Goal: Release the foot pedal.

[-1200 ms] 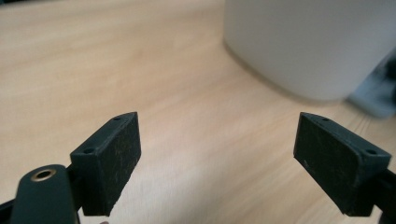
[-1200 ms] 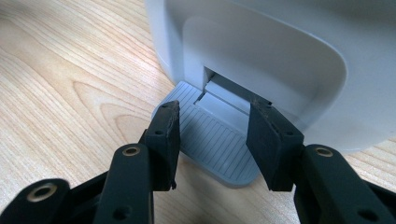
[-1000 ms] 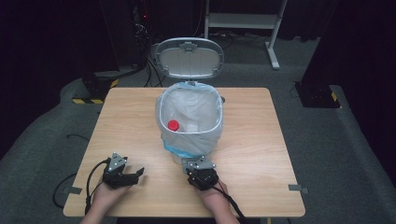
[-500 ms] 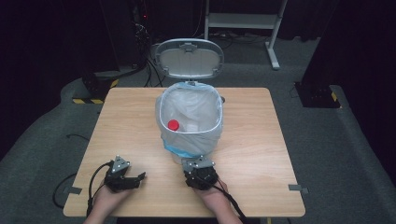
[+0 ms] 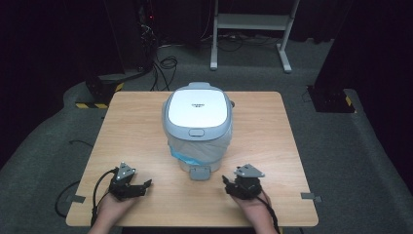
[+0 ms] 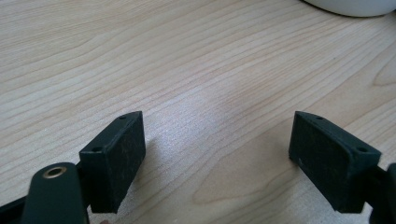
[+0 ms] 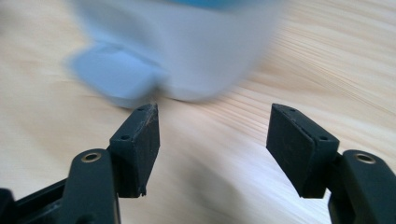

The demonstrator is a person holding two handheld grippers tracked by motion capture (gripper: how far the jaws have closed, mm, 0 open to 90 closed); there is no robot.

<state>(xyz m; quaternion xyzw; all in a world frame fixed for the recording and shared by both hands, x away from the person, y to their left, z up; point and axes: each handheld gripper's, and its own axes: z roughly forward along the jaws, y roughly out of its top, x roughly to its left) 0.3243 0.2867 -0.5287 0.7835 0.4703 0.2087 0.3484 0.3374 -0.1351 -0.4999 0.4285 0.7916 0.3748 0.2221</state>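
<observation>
Bin (image 5: 197, 129) sitting mid-table (image 5: 272, 146), lid (image 5: 197, 108) down, blue liner edge (image 5: 184, 155) showing under rim; closing judged done. Left gripper (image 5: 141, 185) being held spread, empty, near front edge. Right gripper (image 5: 229, 184) jaws just opening, nothing between, pedal (image 7: 116, 77) close ahead. Likely only hand withdrawal remaining

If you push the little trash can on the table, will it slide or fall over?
The trash can would probably slide first: it looks like light plastic, and the wooden table is smooth. A push up near its closed lid might tip it, since it stands taller than its base is wide. The foot pedal sticking out in front may steady it a little.
</observation>
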